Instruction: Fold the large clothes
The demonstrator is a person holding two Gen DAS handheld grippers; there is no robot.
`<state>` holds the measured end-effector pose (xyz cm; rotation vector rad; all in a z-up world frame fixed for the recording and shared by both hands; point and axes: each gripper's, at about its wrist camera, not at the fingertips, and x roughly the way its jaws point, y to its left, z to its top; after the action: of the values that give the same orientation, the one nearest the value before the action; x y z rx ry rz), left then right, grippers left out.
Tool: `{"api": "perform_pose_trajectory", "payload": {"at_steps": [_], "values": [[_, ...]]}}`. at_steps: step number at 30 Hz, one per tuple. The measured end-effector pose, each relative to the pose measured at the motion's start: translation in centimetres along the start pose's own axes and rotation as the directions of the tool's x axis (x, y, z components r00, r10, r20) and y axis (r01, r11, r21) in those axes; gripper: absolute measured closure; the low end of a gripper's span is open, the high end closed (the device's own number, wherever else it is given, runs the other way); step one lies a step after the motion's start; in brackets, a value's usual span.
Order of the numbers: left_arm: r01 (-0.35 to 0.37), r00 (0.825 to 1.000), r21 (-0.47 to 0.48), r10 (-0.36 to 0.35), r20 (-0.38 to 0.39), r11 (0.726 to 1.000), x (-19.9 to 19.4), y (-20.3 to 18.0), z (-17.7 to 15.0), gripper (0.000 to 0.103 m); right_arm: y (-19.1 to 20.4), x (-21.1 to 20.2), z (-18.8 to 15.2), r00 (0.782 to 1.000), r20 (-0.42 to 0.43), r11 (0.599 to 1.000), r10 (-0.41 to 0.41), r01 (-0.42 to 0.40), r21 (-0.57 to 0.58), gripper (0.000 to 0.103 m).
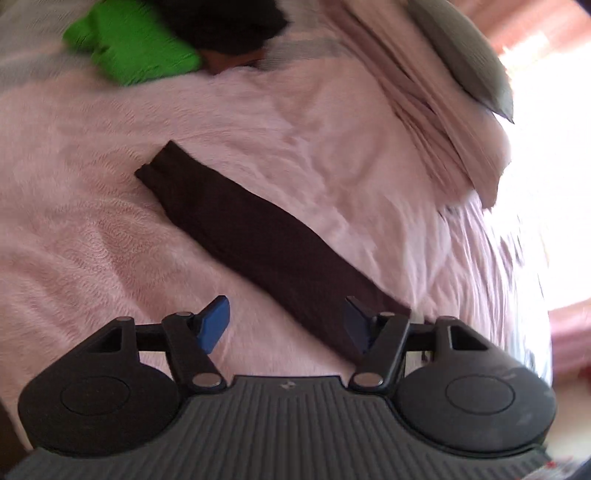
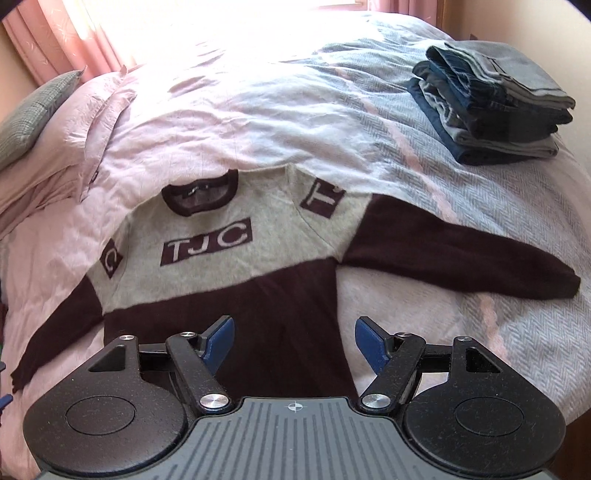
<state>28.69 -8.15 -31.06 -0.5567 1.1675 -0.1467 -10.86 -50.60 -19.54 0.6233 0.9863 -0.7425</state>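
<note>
One sweater (image 2: 236, 266) lies spread face up on the bed (image 2: 332, 122), grey across the chest and dark maroon below, with "TJC" lettered on the front and both sleeves stretched outward. One stack of folded jeans (image 2: 491, 110) sits at 1 o'clock in the right wrist view, well apart from the sweater. One grey pillow (image 2: 29, 110) and a pink pillow beside it rest at 10 o'clock. In the left wrist view, one bright green garment (image 1: 129, 44) and one black garment (image 1: 225, 22) lie bunched together at 11 o'clock, touching each other.

The right gripper (image 2: 294, 341) hangs over the sweater's maroon hem, pointing toward the neckline at 12 o'clock; its two blue fingers (image 2: 219, 341) are spread wide with nothing between them. The sweater's body fills the gap and runs ahead of it, one sleeve reaching toward 3 o'clock, the other toward 8 o'clock.

The left gripper (image 1: 288, 325) hovers above the pink bedspread (image 1: 92, 229), its fingers likewise spread and empty. One maroon sleeve (image 1: 258, 236) runs diagonally from 10 o'clock down to the finger at the 4 o'clock side, passing under it. Whether that finger touches the cloth cannot be told. The left view is motion-blurred.
</note>
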Motion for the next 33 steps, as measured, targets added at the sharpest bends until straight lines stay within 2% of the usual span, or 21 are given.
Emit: {"api": "perform_pose_trajectory", "payload": {"at_steps": [1, 4, 9, 11, 13, 14, 15, 16, 18, 20, 21, 23, 24, 25, 27, 28, 29, 30, 31, 32, 33], "values": [[-0.006, 1.0, -0.052, 0.006, 0.001, 0.999, 1.0, 1.0, 0.6, 0.051, 0.3, 0.3, 0.3, 1.0, 0.003, 1.0, -0.004, 0.004, -0.003, 0.034], [-0.007, 1.0, -0.169, 0.011, 0.019, 0.986, 3.3, 3.3, 1.6, 0.053, 1.5, 1.4, 0.9, 1.0, -0.004, 1.0, -0.02, 0.02, -0.02, 0.034], [-0.008, 0.998, -0.249, 0.023, 0.056, 0.969, 5.7, 5.0, 2.3, 0.056, 2.1, 2.6, 1.6, 0.998, -0.028, 0.998, -0.059, 0.057, -0.037, 0.034], [-0.026, 0.997, -0.255, 0.044, 0.063, 0.966, 6.3, 4.9, 2.4, 0.068, 1.9, 2.8, 1.7, 0.997, -0.03, 0.997, -0.067, 0.066, -0.032, 0.034], [-0.053, 0.996, -0.246, 0.07, 0.061, 0.968, 6.6, 4.8, 2.5, 0.092, 1.4, 2.8, 1.7, 0.997, -0.029, 0.997, -0.071, 0.071, -0.025, 0.034], [-0.062, 0.995, -0.241, 0.079, 0.06, 0.968, 6.5, 4.6, 2.7, 0.098, 1.2, 2.8, 1.8, 0.997, -0.029, 0.997, -0.075, 0.075, -0.021, 0.034], [-0.059, 0.994, -0.234, 0.078, 0.072, 0.97, 6.2, 4.3, 2.7, 0.098, 0.9, 2.8, 1.8, 0.997, -0.028, 0.997, -0.078, 0.078, -0.015, 0.034], [-0.056, 0.991, -0.196, 0.078, 0.105, 0.979, 5.4, 3.4, 2.8, 0.099, 0.6, 2.8, 1.8, 0.996, -0.026, 0.997, -0.079, 0.079, -0.006, 0.034], [-0.034, 0.985, -0.059, 0.044, 0.169, 0.998, 3.5, 0.3, 2.7, 0.099, -0.2, 2.6, 1.9, 0.997, -0.022, 0.997, -0.076, 0.076, 0.011, 0.034], [0.04, 0.978, 0.089, -0.057, 0.2, 0.995, 1.1, -3.7, 2.0, 0.099, -1.0, 2.4, 2.0, 0.997, -0.016, 0.997, -0.073, 0.074, 0.025, 0.034], [0.08, 0.972, 0.171, -0.115, 0.207, 0.982, -0.1, -6.1, 1.3, 0.099, -1.5, 2.3, 2.2, 0.997, -0.012, 0.997, -0.072, 0.073, 0.032, 0.034], [0.185, 0.946, 0.323, -0.256, 0.196, 0.928, -2.8, -11.3, -1.0, 0.099, -2.4, 2.1, 2.5, 0.998, -0.002, 0.997, -0.064, 0.064, 0.046, 0.034], [0.249, 0.928, 0.386, -0.333, 0.167, 0.888, -4.0, -14.0, -2.6, 0.099, -2.9, 2.0, 2.7, 0.998, 0.003, 0.997, -0.061, 0.06, 0.053, 0.034], [0.319, 0.905, 0.45, -0.41, 0.118, 0.834, -5.0, -16.6, -4.6, 0.099, -3.3, 1.9, 2.9, 0.998, 0.009, 0.997, -0.056, 0.056, 0.06, 0.034], [0.453, 0.842, 0.553, -0.539, -0.008, 0.7, -6.6, -21.5, -9.2, 0.098, -4.5, 1.4, 3.3, 0.999, 0.026, 0.996, -0.043, 0.041, 0.076, 0.034], [0.514, 0.808, 0.592, -0.581, -0.092, 0.621, -6.9, -23.8, -11.8, 0.094, -5.0, 1.2, 3.4, 0.999, 0.035, 0.996, -0.036, 0.033, 0.083, 0.034], [0.552, 0.786, 0.624, -0.595, -0.169, 0.553, -7.0, -25.7, -14.4, 0.09, -5.7, 0.9, 3.6, 0.999, 0.045, 0.996, -0.026, 0.022, 0.091, 0.034], [0.576, 0.773, 0.645, -0.592, -0.23, 0.502, -6.7, -27.1, -16.9, 0.086, -6.3, 0.7, 3.7, 0.999, 0.049, 0.995, -0.02, 0.015, 0.097, 0.034], [0.585, 0.775, 0.662, -0.565, -0.283, 0.47, -6.2, -28.0, -19.3, 0.082, -7.1, 0.6, 3.8, 0.999, 0.05, 0.994, -0.017, 0.012, 0.105, 0.034], [0.578, 0.79, 0.681, -0.518, -0.328, 0.45, -5.3, -28.5, -21.3, 0.081, -7.8, 0.5, 3.9, 0.999, 0.046, 0.994, -0.017, 0.012, 0.113, 0.034], [0.553, 0.815, 0.707, -0.463, -0.348, 0.441, -4.3, -28.6, -22.9, 0.079, -8.5, 0.5, 3.8, 0.999, 0.04, 0.993, -0.016, 0.011, 0.122, 0.034]]}}
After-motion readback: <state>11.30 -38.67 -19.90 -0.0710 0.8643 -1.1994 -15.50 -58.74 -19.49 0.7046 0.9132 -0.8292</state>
